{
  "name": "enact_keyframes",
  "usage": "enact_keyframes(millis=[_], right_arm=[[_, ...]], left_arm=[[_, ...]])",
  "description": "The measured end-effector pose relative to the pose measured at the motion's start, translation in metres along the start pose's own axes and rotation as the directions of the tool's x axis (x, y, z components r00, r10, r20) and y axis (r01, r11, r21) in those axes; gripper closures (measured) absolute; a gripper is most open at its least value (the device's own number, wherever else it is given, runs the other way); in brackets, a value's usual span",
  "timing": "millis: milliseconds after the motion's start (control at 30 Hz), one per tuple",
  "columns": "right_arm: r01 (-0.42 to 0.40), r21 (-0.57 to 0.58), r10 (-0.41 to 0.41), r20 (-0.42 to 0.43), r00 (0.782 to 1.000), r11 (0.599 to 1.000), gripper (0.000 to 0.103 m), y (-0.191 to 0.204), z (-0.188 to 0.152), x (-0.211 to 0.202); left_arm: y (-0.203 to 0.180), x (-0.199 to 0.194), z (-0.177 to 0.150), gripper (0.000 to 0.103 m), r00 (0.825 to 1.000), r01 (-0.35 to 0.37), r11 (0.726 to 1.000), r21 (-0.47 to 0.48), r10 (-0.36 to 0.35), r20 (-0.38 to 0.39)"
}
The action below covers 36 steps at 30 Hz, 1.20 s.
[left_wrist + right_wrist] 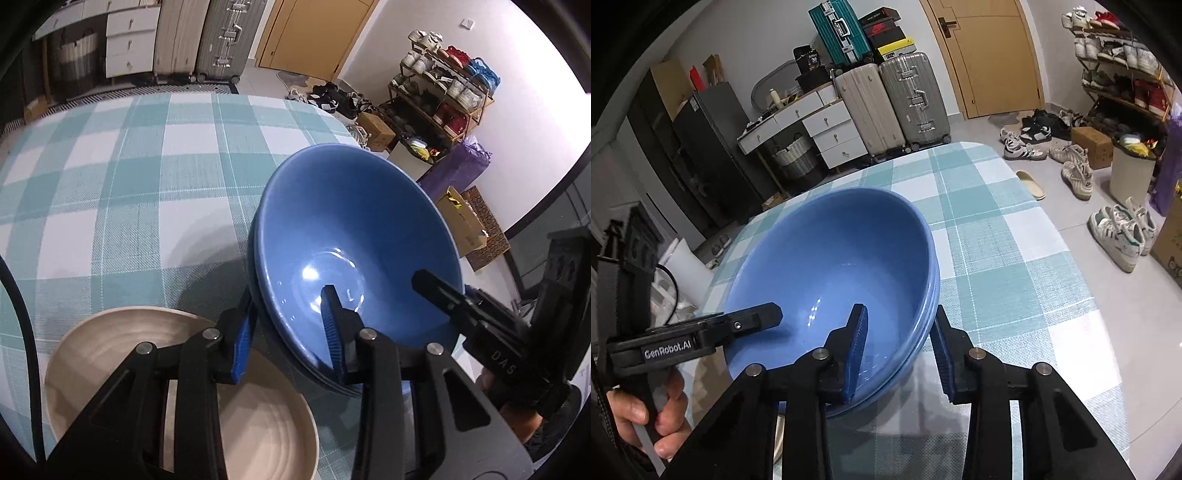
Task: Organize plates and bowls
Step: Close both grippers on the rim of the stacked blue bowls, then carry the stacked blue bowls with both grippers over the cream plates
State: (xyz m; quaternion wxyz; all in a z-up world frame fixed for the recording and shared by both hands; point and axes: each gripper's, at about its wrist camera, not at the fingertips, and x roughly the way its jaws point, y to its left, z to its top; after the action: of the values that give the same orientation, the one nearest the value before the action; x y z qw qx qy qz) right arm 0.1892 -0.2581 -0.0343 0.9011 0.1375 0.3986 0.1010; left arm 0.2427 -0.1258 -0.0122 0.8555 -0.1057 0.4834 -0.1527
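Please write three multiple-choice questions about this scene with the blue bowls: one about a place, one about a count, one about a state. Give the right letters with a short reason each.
1. Where does the beige plate lie, seen from the left wrist?
A. under the left gripper, left of the blue bowls
B. inside the top blue bowl
C. on the floor by the shoes

2. How many grippers reach the stack of blue bowls?
A. none
B. one
C. two

3. How does the right gripper stand on the rim?
A. both fingers inside the bowl
B. one finger inside, one outside
C. well above the rim

Answers:
1 A: the plate rests on the checked tablecloth beneath the left gripper.
2 C: each wrist view shows its own fingers at the rim and the other gripper opposite.
3 B: the rim passes between the two blue pads.
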Motion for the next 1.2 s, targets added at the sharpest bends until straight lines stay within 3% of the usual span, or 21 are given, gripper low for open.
enact_keyframes(millis=[200, 433, 833, 1200], right_arm=[[0.004, -0.019, -0.004, 0.030, 1.000, 1.000, 0.068, 0.006, 0.006, -0.019], [-0.003, -0.055, 0.006, 0.065, 0.998, 0.998, 0.068, 0.032, 0.015, -0.050], [-0.084, -0.146, 0.096, 0.075, 0.993, 0.986, 0.068, 0.100, 0.008, -0.072], [-0.143, -0.215, 0.153, 0.031, 0.988, 0.966, 0.068, 0.147, -0.012, -0.055]], left_arm=[[-0.005, -0.022, 0.001, 0.072, 0.999, 0.016, 1.000, 0.002, -0.016, 0.035], [-0.001, -0.074, -0.004, 0.072, 0.995, 0.015, 1.000, 0.007, -0.016, 0.096], [0.028, -0.161, -0.045, 0.072, 0.973, -0.095, 0.995, -0.041, 0.101, 0.207], [0.065, -0.195, -0.085, 0.072, 0.958, -0.161, 0.980, -0.117, 0.184, 0.220]])
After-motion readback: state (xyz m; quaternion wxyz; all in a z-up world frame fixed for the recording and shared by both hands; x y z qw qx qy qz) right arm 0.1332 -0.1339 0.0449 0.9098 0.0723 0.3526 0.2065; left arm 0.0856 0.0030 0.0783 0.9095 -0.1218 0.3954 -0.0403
